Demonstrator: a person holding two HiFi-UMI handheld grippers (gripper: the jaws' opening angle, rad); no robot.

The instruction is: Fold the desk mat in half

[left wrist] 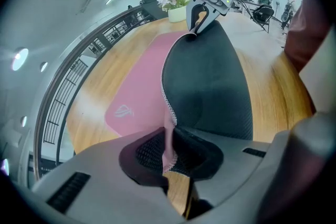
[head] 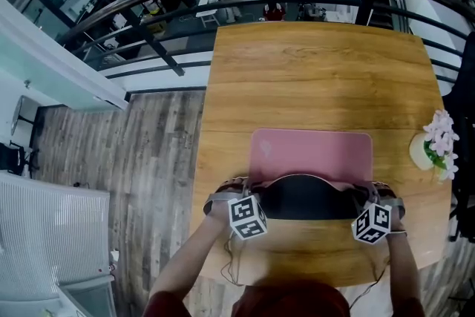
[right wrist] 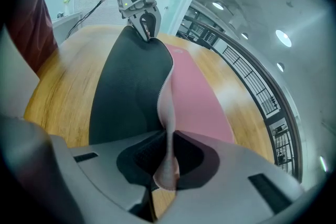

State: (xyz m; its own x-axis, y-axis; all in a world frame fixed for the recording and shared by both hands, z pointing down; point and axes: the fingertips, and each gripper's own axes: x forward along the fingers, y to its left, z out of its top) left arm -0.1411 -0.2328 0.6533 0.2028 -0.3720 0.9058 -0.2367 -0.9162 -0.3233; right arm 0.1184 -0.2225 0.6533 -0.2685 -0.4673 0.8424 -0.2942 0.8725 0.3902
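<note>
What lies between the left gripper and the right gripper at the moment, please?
The lifted near edge of the desk mat spans from the left gripper to the right gripper, its black underside showing, in the head view.

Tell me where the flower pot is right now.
In the head view, the flower pot stands at the table's right edge, just right of the pink desk mat, apart from it.

One mat [head: 312,152], two tongs [head: 239,186] [head: 377,189], one flowerpot [head: 424,151]
</note>
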